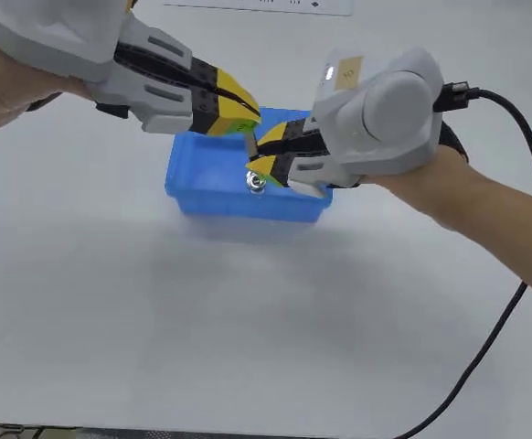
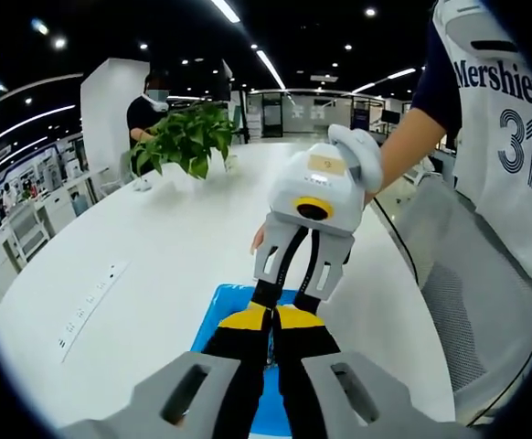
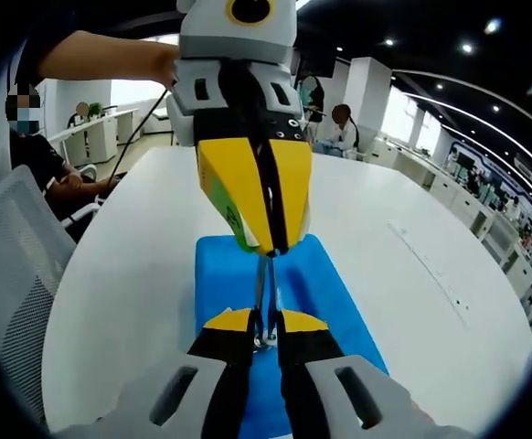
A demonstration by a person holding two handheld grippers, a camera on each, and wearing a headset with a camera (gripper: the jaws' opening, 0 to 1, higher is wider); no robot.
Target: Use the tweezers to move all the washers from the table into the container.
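A blue container (image 1: 202, 187) stands on the white table. Both grippers hover over it, tip to tip. My left gripper (image 1: 248, 114) comes in from the upper left and my right gripper (image 1: 266, 155) from the right. Thin metal tweezers (image 3: 266, 288) run from the left gripper (image 3: 271, 249) down into my right gripper (image 3: 266, 331); both are shut on them. A silver washer (image 1: 256, 182) sits below the tips, inside the container; I cannot tell whether it is pinched or lying loose. In the left gripper view my left gripper (image 2: 271, 322) meets the right gripper (image 2: 284, 293) above the container (image 2: 220, 311).
A black cable (image 1: 513, 302) trails from the right gripper across the table's right side. A white strip (image 1: 275, 5) lies at the far edge. A potted plant (image 2: 188, 137) stands farther down the table. The white tabletop (image 1: 156, 320) stretches in front of the container.
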